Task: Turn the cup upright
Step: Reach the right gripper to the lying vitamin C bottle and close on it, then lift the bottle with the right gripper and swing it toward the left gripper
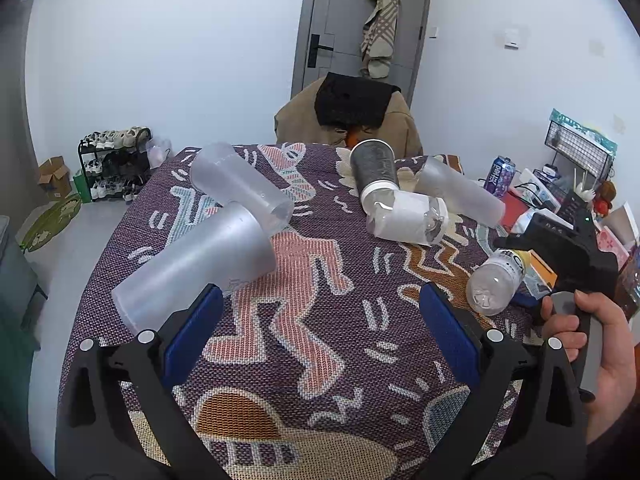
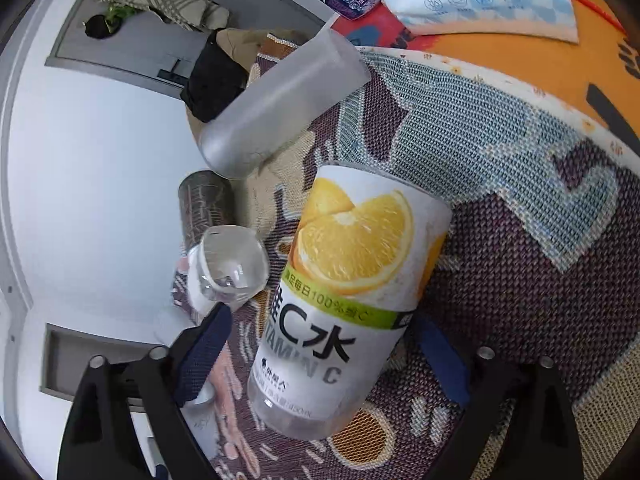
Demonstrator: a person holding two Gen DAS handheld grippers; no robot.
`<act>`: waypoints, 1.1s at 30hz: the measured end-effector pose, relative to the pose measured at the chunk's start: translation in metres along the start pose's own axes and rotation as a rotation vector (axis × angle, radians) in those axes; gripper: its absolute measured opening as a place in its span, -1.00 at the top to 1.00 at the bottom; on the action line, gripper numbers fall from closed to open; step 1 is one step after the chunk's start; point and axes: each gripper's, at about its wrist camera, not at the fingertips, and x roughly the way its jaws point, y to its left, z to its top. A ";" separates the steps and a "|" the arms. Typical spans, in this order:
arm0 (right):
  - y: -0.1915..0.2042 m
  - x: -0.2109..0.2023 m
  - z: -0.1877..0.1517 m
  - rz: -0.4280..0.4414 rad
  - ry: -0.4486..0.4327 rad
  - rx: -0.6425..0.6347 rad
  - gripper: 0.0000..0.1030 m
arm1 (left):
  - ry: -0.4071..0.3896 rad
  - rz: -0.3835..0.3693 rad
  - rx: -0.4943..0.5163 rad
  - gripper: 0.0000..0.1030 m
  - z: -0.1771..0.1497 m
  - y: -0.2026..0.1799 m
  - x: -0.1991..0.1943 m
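My left gripper [image 1: 320, 328] hovers wide open above the cloth [image 1: 320, 280]. My right gripper [image 2: 320, 356], rolled sideways, brackets the lemon-label cup [image 2: 352, 280] lying near the table edge; grip uncertain.

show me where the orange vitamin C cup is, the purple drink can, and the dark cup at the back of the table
orange vitamin C cup [image 2: 352, 280]: right wrist view, on its orange-slice label.
purple drink can [image 1: 499, 171]: left wrist view, on its printed side.
dark cup [image 1: 373, 165]: left wrist view, on its dark wall.
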 end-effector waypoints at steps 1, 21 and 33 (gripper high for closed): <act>-0.001 0.002 0.000 -0.001 0.005 0.006 -0.23 | -0.001 -0.001 -0.003 -0.89 0.000 0.001 -0.001; 0.018 -0.063 -0.069 0.174 0.125 -0.259 -0.22 | -0.029 -0.006 -0.002 -0.89 0.000 0.003 -0.045; 0.030 -0.070 -0.137 0.154 0.268 -0.454 -0.22 | 0.011 -0.017 -0.046 -0.89 -0.019 0.022 -0.064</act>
